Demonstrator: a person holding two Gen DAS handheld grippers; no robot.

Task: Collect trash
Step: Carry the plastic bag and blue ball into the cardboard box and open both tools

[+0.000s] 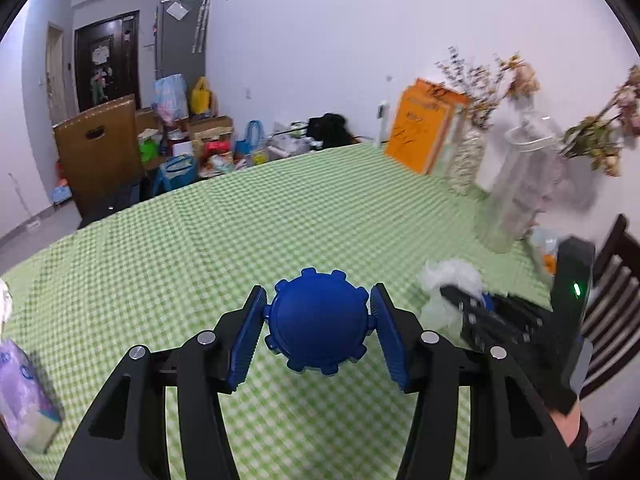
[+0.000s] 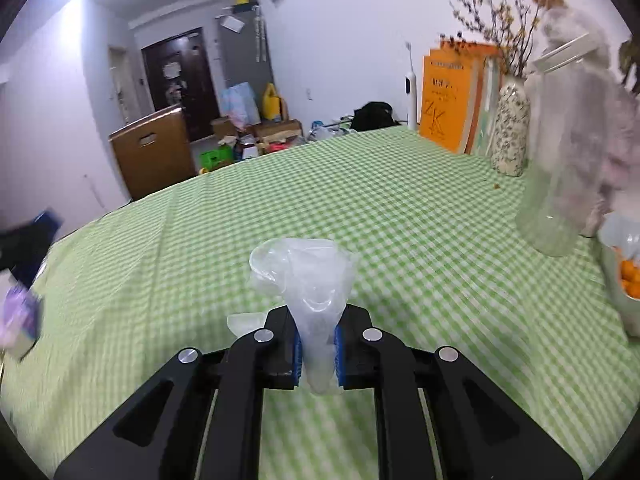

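Observation:
My left gripper (image 1: 318, 298) is shut on a round blue cap (image 1: 316, 330) with a notched rim, its blue pads against the cap's two sides, lifted above the green checked tablecloth (image 1: 240, 240). To its right, blurred, the right gripper (image 1: 476, 312) carries a crumpled clear plastic bag (image 1: 448, 280). In the right wrist view that gripper (image 2: 317, 346) is shut on the neck of the plastic bag (image 2: 308, 276), which bulges up past the fingertips. A dark blurred shape with blue at the left edge (image 2: 28, 240) may be the left gripper.
A purple tissue pack (image 1: 24, 392) lies at the table's left edge. Along the right stand a tall clear jar (image 2: 560, 168), a patterned vase (image 2: 510, 132) of dried flowers, orange books (image 2: 448, 96) and a bowl of orange pieces (image 2: 624, 280). A dark chair (image 1: 612, 312) stands right.

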